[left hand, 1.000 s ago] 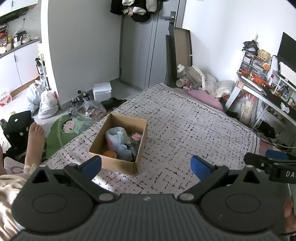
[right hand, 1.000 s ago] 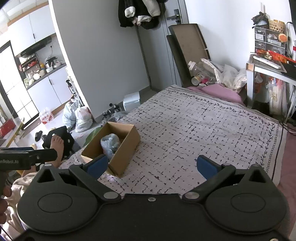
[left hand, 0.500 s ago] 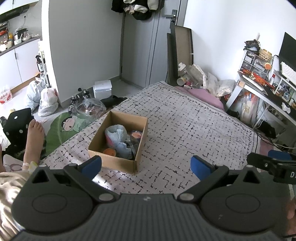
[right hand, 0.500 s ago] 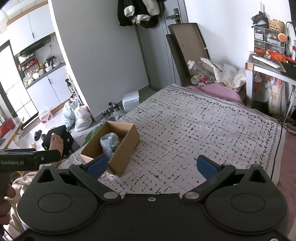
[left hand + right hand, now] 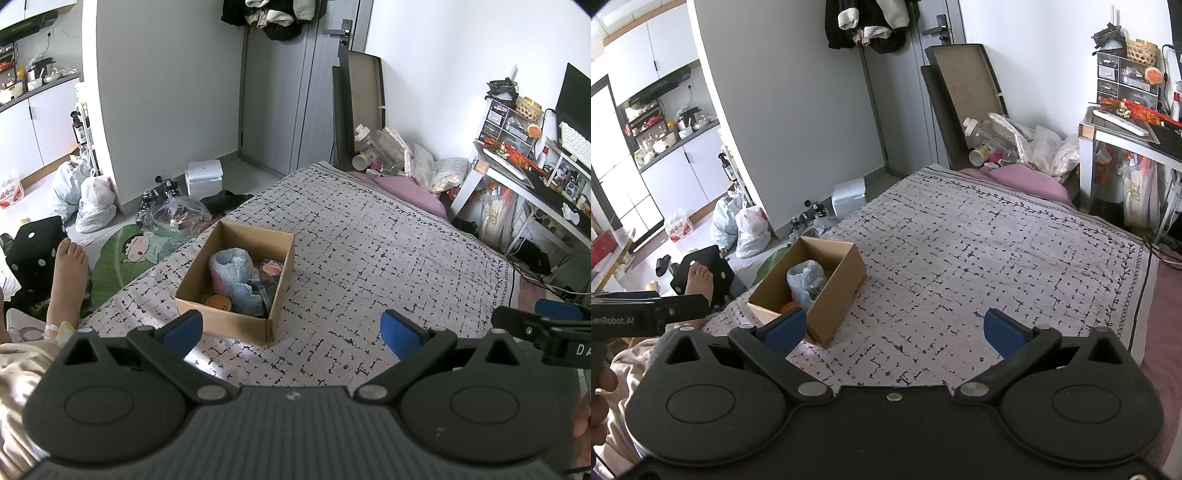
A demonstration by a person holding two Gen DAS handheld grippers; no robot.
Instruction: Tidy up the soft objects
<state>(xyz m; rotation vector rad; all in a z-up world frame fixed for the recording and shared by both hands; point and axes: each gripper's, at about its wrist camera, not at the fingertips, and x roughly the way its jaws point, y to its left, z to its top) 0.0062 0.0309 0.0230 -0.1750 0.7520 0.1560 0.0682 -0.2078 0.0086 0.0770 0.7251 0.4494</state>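
Hovering above the near edge of the bed, the left gripper (image 5: 291, 328) has its blue pads spread wide with nothing between them, and the right gripper (image 5: 894, 330) hangs beside it in the same state — jaws apart, empty. Just ahead of the left gripper sits one open cardboard box (image 5: 284, 273) on the patterned bedspread (image 5: 388, 258), near the bed's left edge. Inside it lie the soft objects: a fluffy light-blue item with pink (image 5: 231, 267) at the back, a second blue piece (image 5: 245, 299) toward the front, a round orange thing (image 5: 218, 302) in the near corner, and something dark with an orange patch (image 5: 271, 271) against the right wall — four that I can count, though the pile may hide more. No loose soft object shows on the rest of the bedspread, so the gathering looks finished or nearly so; whatever remains is likely only withdrawing. A bare foot (image 5: 68, 273) rests at the left, off the bed.
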